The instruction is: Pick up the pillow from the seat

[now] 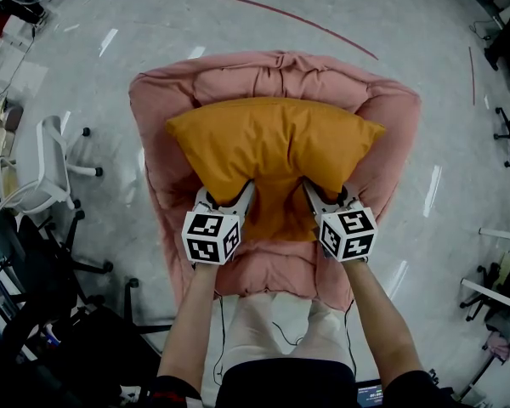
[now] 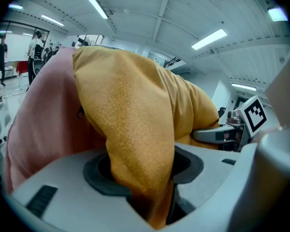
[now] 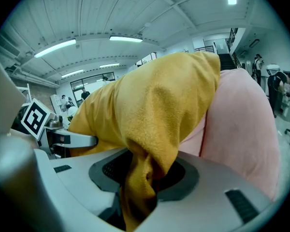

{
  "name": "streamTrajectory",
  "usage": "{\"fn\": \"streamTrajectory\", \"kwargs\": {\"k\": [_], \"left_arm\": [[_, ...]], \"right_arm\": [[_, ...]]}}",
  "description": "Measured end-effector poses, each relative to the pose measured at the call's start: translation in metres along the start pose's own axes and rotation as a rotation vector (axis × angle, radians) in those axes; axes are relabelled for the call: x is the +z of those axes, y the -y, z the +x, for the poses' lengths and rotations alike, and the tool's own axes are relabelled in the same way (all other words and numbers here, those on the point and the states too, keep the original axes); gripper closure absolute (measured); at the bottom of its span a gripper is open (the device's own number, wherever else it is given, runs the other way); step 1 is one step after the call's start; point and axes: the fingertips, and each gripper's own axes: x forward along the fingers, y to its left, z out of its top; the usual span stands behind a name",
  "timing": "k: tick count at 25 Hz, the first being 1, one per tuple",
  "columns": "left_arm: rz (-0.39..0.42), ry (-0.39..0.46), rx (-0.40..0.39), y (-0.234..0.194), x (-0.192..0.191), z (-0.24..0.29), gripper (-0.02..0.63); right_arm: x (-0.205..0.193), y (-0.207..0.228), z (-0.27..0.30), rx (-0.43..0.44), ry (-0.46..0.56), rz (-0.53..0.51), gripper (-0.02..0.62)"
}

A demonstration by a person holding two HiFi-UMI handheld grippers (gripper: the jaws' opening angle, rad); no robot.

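The left gripper (image 1: 228, 195) and right gripper (image 1: 330, 195) each clench a fold of orange fabric between their fingers (image 2: 58, 187), set well apart, probably so the lift stays level. Beyond the fingers, the pillow (image 1: 272, 138) rests on the pink seat (image 1: 391, 113) against its back.

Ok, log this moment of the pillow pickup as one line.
phase: grasp | left gripper: shut on pillow near edge | right gripper: shut on pillow near edge | pillow: leaning on pink seat
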Motion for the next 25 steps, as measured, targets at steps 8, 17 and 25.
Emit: {"fn": "streamTrajectory", "kwargs": {"k": [8, 17, 25], "left_arm": [[0.008, 0.007, 0.007, 0.012, 0.012, -0.015, 0.382], [0.005, 0.041, 0.024, 0.029, 0.029, -0.048, 0.380], [0.019, 0.077, 0.046, 0.048, 0.045, -0.081, 0.378]], "right_arm": [[0.011, -0.005, -0.018, 0.008, 0.016, 0.002, 0.428], [0.033, -0.020, -0.047, 0.032, 0.049, -0.026, 0.426], [0.049, -0.033, -0.076, 0.066, 0.088, -0.041, 0.423]]}}
